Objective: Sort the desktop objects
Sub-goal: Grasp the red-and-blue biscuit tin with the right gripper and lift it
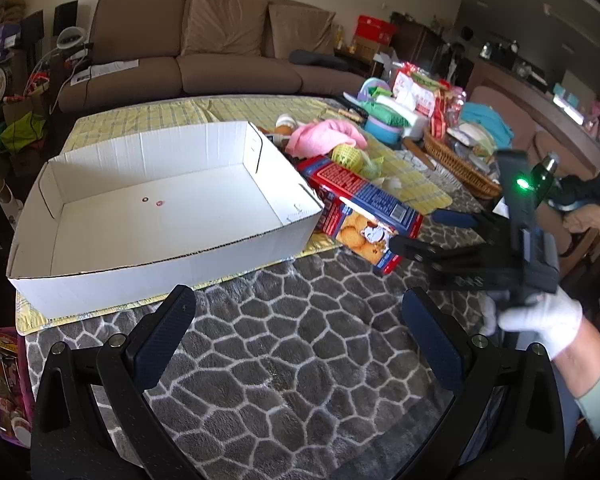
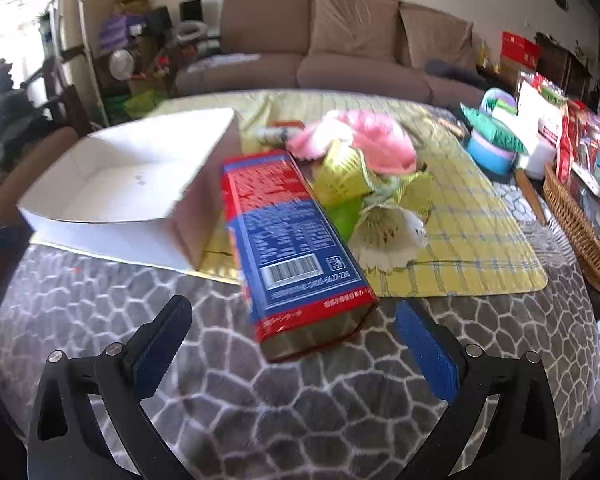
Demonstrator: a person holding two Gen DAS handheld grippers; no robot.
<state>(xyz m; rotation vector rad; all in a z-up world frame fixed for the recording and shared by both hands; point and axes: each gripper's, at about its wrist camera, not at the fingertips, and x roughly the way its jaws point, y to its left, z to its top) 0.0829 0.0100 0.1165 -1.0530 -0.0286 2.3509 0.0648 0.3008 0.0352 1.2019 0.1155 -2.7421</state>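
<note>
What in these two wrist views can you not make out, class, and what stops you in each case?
- Cookie box print: right wrist view, smeared by motion blur.
- Two small round things in the white box: left wrist view, too small to identify.
- Wicker basket contents: right wrist view, cut off by the frame edge.
- Things beneath the pink cloth: left wrist view, covered by it.
- Pink package: left wrist view, cut by the edge.

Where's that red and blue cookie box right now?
The cookie box lies flat just ahead of the open right gripper, between the white cardboard tray and the shuttlecocks.
</note>
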